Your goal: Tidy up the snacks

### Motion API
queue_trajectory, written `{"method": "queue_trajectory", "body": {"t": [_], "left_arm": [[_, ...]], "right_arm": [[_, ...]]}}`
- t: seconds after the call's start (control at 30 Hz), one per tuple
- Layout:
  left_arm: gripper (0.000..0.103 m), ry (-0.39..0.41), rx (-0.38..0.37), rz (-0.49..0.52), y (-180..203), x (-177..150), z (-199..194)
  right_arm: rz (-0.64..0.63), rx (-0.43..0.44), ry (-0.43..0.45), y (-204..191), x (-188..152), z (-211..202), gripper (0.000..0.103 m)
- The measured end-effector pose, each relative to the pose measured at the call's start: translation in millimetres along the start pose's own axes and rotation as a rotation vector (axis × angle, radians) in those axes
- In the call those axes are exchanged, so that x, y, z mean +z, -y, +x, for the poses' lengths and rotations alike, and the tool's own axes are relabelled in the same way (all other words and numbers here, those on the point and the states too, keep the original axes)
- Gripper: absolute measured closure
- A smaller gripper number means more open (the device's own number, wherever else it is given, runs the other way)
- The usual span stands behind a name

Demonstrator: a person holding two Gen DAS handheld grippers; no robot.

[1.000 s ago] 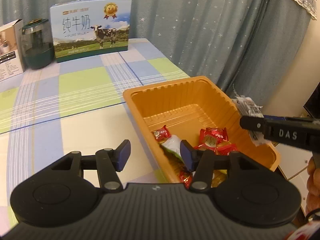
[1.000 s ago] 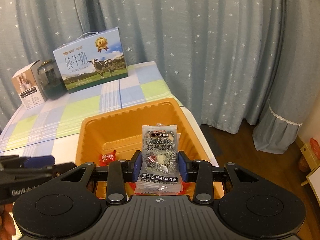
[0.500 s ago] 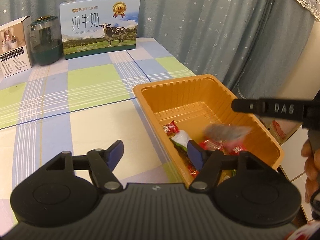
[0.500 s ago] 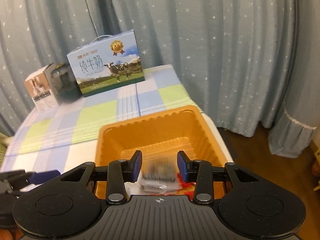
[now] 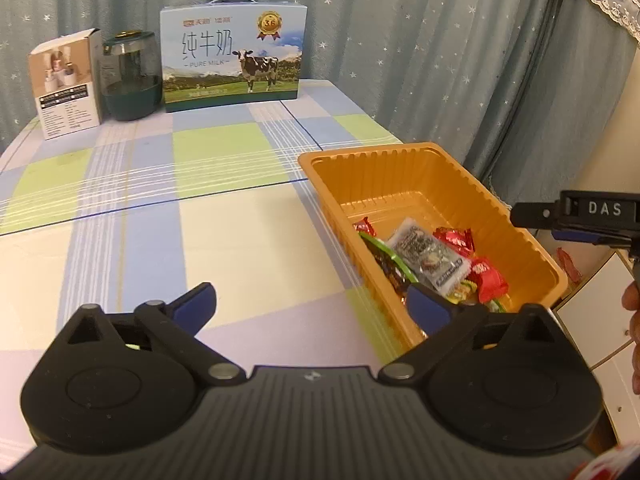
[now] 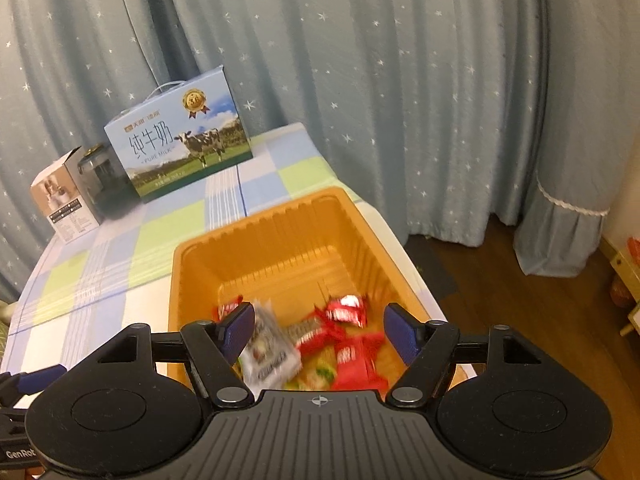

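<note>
Left gripper (image 5: 310, 304): tilted downward, jaws opening wide, nothing between them. Right gripper (image 6: 319, 328): tilted downward, jaws opening, nothing gripped. A hand (image 5: 633, 322) shows behind the right gripper.

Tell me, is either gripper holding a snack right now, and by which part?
Nothing is held. The right gripper and left gripper are both opening with nothing between the pads; the grey snack packet lies in the orange tray.

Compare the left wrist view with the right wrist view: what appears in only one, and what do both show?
Left wrist only: the green jar unobstructed, a hand at the right edge, and the right gripper's DAS label. Right wrist only: wooden floor beyond the table. Both: orange tray with snacks, including the grey sesame packet, milk carton, starred curtain, and both grippers opening, empty.
</note>
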State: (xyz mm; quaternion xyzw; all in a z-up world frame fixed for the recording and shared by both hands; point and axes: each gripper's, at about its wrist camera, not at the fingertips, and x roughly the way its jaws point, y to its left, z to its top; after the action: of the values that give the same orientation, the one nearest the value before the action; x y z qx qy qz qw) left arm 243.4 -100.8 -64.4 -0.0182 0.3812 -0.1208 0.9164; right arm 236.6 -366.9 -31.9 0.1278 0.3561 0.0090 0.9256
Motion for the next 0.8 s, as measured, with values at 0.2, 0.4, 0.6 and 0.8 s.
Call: {"method": "queue_trajectory", "body": {"t": [0.2, 0.4, 0.6, 0.8], "left_arm": [[0.0, 0.01, 0.015, 0.001, 0.3, -10.9, -29.8], [0.0, 0.04, 0.016, -0.014, 2.1, -21.2, -65.2], [0.0, 0.044, 0.027, -0.026, 6.1, -31.0, -102.2], [0.0, 0.042, 0.042, -0.037, 9.5, -43.5, -135.0]], "right_arm": [[-0.016, 0.007, -0.022, -10.3, -15.2, -31.7, 0.031], [-0.031, 0.006, -0.029, -23.6, -32.5, -69.1, 0.029], [-0.036, 0.006, -0.032, -35.0, -50.9, -104.6, 0.028], [-0.065, 0.008, -0.039, -50.8, -67.1, -133.2, 0.027]]}}
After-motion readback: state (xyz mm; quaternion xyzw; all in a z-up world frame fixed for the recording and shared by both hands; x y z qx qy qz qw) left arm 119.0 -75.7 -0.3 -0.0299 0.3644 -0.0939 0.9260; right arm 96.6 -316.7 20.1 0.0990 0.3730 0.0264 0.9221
